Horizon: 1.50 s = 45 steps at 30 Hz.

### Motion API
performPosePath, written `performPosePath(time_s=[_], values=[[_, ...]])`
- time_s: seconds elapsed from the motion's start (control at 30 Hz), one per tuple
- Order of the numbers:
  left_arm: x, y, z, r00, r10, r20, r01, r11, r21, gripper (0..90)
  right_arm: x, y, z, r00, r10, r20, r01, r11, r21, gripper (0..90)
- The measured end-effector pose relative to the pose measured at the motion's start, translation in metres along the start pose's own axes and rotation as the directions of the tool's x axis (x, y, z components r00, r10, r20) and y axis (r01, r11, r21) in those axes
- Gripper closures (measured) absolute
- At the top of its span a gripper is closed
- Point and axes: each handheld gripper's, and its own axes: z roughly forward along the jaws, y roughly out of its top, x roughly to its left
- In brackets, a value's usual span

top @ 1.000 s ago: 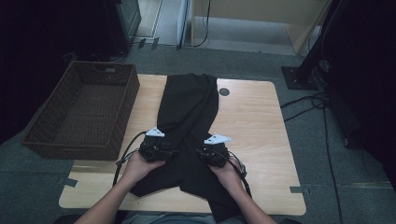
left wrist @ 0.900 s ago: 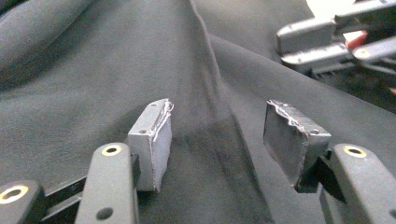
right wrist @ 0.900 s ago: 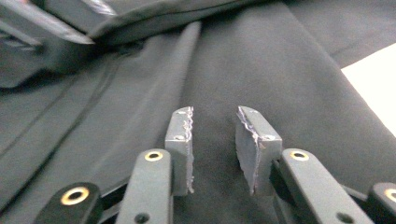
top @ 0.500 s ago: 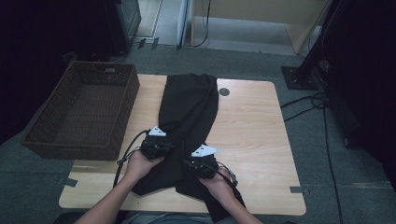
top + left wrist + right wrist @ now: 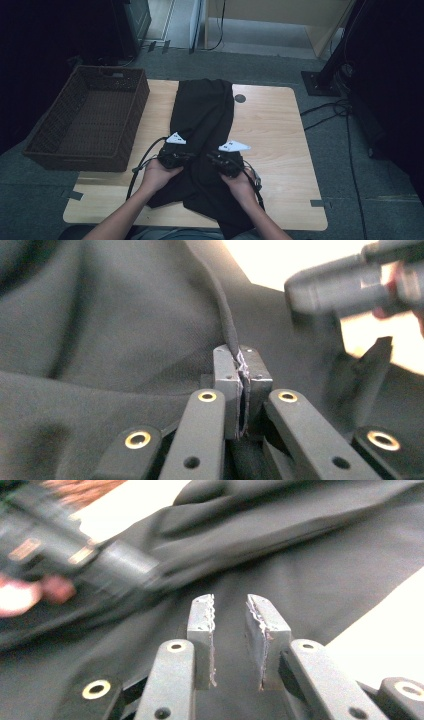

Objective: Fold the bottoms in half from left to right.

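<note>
Now gripping step: my left gripper [image 5: 242,371] clamped on black garment [image 5: 202,125] hem; right gripper [image 5: 235,611] narrowing, nothing pinched. Next: right needs fabric between pads before lifting off desk [image 5: 280,140].

A lab or test room is being shown here. A small wooden desk [image 5: 270,130] is being kept on grey carpet floor [image 5: 350,165]. Black cables [image 5: 325,112] are being run across the floor to a dark stand base [image 5: 320,82]. A woven basket [image 5: 90,117] is being kept at the desk's side.
</note>
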Motion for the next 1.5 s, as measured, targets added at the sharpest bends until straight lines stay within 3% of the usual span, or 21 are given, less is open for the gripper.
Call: performPosePath(time_s=[0.1, 0.23, 0.43, 0.63, 0.7, 0.93, 1.03, 1.1, 1.27, 1.4, 1.5], values=[[0.002, -0.001, 0.005, 0.9999, -0.012, -0.002, 0.012, 0.9999, 0.012, 88.9, -0.023, 0.005, 0.009, 0.9972, 0.052, 0.053, -0.054, 0.998, 0.021, 78.5], [0.003, -0.002, 0.006, 0.9995, -0.032, -0.005, 0.032, 0.9994, 0.014, 88.7, -0.043, 0.008, 0.027, 0.9905, 0.080, 0.112, -0.085, 0.996, 0.035, 82.3], [0.006, -0.003, 0.003, 0.9991, -0.040, -0.011, 0.040, 0.9992, 0.004, 88.9, -0.056, 0.017, 0.050, 0.9851, 0.077, 0.154, -0.089, 0.993, 0.075, 85.5], [0.009, -0.003, -0.004, 0.9982, -0.059, -0.011, 0.059, 0.9981, -0.020, 88.9, -0.066, 0.017, 0.047, 0.9814, 0.042, 0.187, -0.059, 0.995, 0.083, 88.1], [0.010, -0.002, -0.006, 0.9978, -0.065, -0.011, 0.065, 0.9976, -0.026, 88.9, -0.075, 0.015, 0.041, 0.9750, 0.037, 0.219, -0.056, 0.995, 0.079, 88.5], [0.012, 0.001, -0.010, 0.9975, -0.071, -0.009, 0.070, 0.9965, -0.045, 88.2, -0.116, 0.011, 0.023, 0.9477, 0.093, 0.305, -0.115, 0.992, 0.057, 90.0], [0.012, 0.000, -0.010, 0.9968, -0.080, 0.005, 0.080, 0.9961, -0.036, 78.9, -0.124, 0.012, 0.021, 0.9354, 0.134, 0.328, -0.158, 0.986, 0.048, 87.6], [0.011, 0.000, -0.014, 0.9969, -0.077, 0.019, 0.077, 0.9965, -0.031, 71.5, -0.120, 0.014, 0.018, 0.9425, 0.159, 0.294, -0.177, 0.984, 0.033, 86.4], [0.009, -0.004, -0.028, 0.9966, -0.078, 0.027, 0.079, 0.9965, -0.030, 59.9, -0.082, 0.010, 0.006, 0.9768, 0.103, 0.188, -0.109, 0.994, 0.024, 83.7], [0.006, -0.015, -0.038, 0.9967, -0.080, 0.009, 0.080, 0.9967, -0.014, 55.0, -0.050, -0.005, -0.002, 0.9913, 0.037, 0.126, -0.043, 0.998, 0.044, 81.2], [0.005, -0.025, -0.043, 0.9950, -0.098, 0.016, 0.098, 0.9951, -0.013, 54.0, -0.027, -0.016, -0.007, 0.9959, -0.016, 0.089, 0.011, 0.998, 0.063, 80.1]])
